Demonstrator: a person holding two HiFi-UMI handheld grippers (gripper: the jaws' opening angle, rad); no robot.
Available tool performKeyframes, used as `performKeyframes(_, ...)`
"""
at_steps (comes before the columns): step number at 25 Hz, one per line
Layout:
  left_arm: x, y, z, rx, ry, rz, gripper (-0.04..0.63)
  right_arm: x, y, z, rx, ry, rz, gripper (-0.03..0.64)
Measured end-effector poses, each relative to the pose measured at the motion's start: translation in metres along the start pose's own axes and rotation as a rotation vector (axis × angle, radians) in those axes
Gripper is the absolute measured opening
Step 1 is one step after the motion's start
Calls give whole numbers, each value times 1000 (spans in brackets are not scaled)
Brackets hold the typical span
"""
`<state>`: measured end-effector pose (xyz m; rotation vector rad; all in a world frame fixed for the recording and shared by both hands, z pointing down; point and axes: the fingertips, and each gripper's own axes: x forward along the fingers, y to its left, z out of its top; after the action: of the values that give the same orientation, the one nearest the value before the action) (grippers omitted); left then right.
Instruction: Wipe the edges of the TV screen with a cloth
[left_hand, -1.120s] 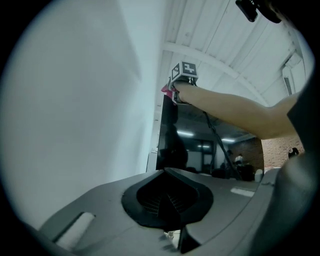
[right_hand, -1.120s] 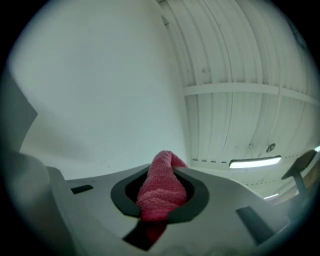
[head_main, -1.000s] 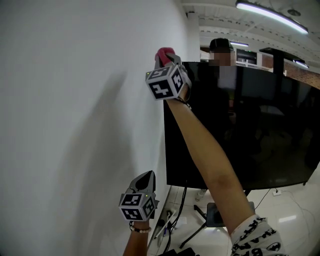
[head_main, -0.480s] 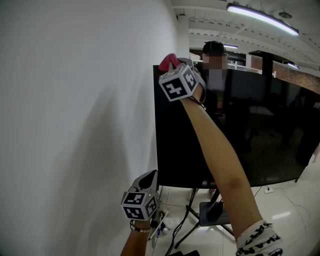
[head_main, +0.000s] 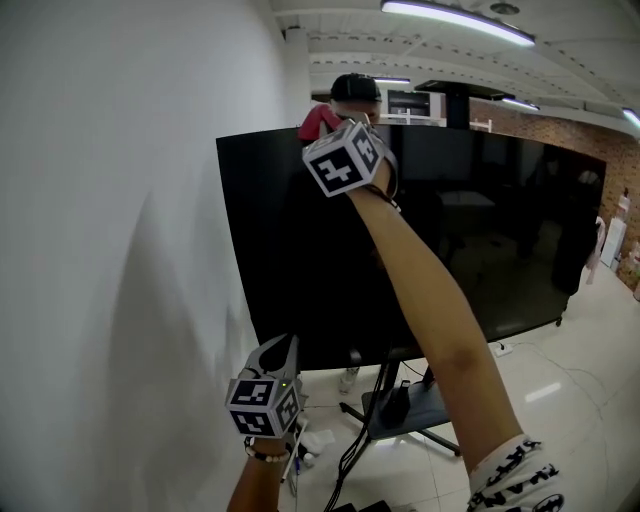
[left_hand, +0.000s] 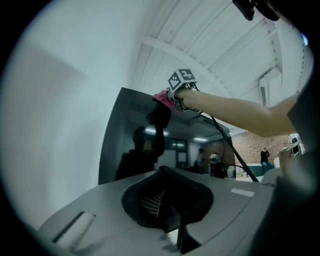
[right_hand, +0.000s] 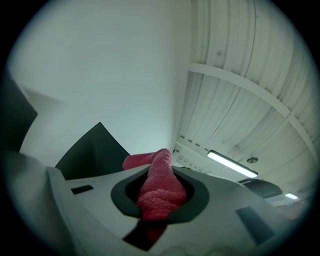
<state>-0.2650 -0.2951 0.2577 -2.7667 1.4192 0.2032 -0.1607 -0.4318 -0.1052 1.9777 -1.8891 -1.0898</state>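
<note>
Now right tongs (head_main: 333, 127) clamp pink cloth (right_hand: 157, 187) at TV (head_main: 300, 250) top; left tongs (head_main: 280, 352) closed.

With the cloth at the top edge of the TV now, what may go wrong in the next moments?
1. The TV stands on a floor stand; hard pressure at its top edge might rock it.
2. Only a short end of the red cloth sticks out of the right gripper, so the hard jaws might scrape the screen.

My right arm (head_main: 430, 320) is extended upward, right tool (head_main: 330, 124) clamped on a red cloth (right_hand: 159, 187). My left tool (head_main: 278, 354) is held low, pointing up, jaws together, empty.
</note>
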Motion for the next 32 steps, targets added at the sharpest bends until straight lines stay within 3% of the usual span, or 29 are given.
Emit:
performKeyframes(8,70,-85,23,33,4,-101,0,-3,-114,-61,41,71,-34,63)
performKeyframes(14,132,-168,18,43,-2,-119,0,-29,-195,-120,31,71,-61,63)
performKeyframes(19,181,-233,32,38,-18,-137,0,-40,-258,-155,32,58,-33,63)
performKeyframes(26,230,-331,18,17,-21,-175,0,-71,-331,-203,-10,46,-12,63)
performKeyframes(32,246,-396,8,31,7,-255,0,-95,-386,-235,-9,68,-35,61)
